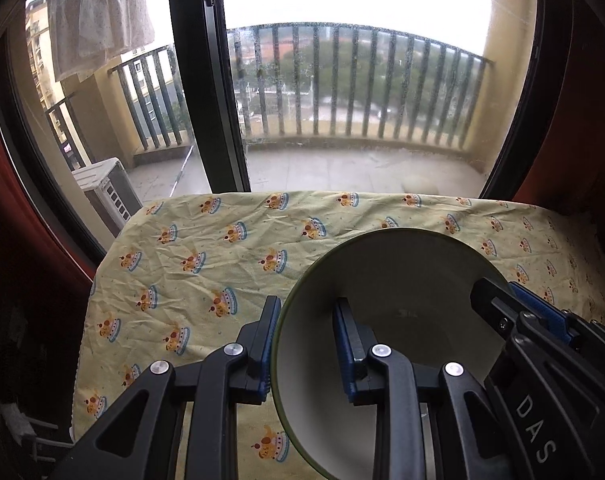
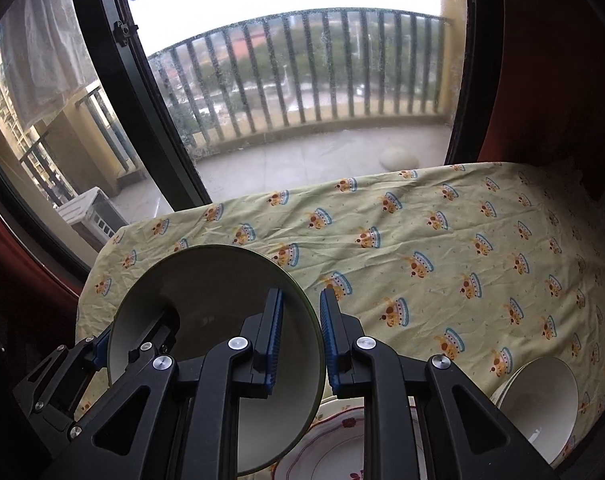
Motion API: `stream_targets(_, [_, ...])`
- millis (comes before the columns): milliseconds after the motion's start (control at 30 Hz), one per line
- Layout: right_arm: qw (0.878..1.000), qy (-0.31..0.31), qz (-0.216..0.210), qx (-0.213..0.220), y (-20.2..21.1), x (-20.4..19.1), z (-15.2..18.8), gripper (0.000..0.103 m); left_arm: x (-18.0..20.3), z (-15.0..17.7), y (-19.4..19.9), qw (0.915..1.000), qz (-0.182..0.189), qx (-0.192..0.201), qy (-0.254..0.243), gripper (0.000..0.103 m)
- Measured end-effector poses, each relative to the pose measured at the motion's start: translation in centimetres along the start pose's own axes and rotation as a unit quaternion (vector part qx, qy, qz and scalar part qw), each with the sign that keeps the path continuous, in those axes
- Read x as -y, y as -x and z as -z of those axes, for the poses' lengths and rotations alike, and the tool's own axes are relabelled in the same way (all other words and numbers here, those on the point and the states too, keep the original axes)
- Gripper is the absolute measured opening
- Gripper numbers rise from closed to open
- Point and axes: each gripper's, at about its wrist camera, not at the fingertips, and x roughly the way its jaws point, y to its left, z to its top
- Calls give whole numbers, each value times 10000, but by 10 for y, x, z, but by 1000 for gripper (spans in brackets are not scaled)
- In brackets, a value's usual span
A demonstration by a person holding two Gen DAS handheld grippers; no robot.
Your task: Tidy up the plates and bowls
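A cream bowl with a dark green rim (image 1: pixel 402 272) (image 2: pixel 206 280) hangs above the table, gripped on opposite sides. My left gripper (image 1: pixel 306 332) is shut on its left rim, one pad outside the wall and one inside. My right gripper (image 2: pixel 300 320) is shut on the right rim the same way. Each gripper also shows in the other's view: the right gripper (image 1: pixel 506 292) at the bowl's far side, the left gripper (image 2: pixel 118 344) at the lower left. A flowered plate (image 2: pixel 334 452) lies under the bowl. A white bowl (image 2: pixel 542 400) sits to its right.
The table wears a wrinkled yellow cloth (image 1: pixel 222 264) printed with small crowns. Behind its far edge stands a large window with a dark frame (image 1: pixel 218 92), looking onto a railed balcony. Red curtains (image 2: pixel 550 80) hang at both sides.
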Motion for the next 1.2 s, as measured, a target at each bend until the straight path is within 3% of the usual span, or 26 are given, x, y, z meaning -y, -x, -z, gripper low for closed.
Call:
stream_targets(500, [9983, 484, -320, -101, 34, 94, 21, 23, 85, 42, 34, 9986, -284, -48, 443, 25])
stream_targets(1200, [9994, 290, -171, 50, 68, 214, 40, 23, 199, 71, 58, 9998, -82, 68, 151, 25])
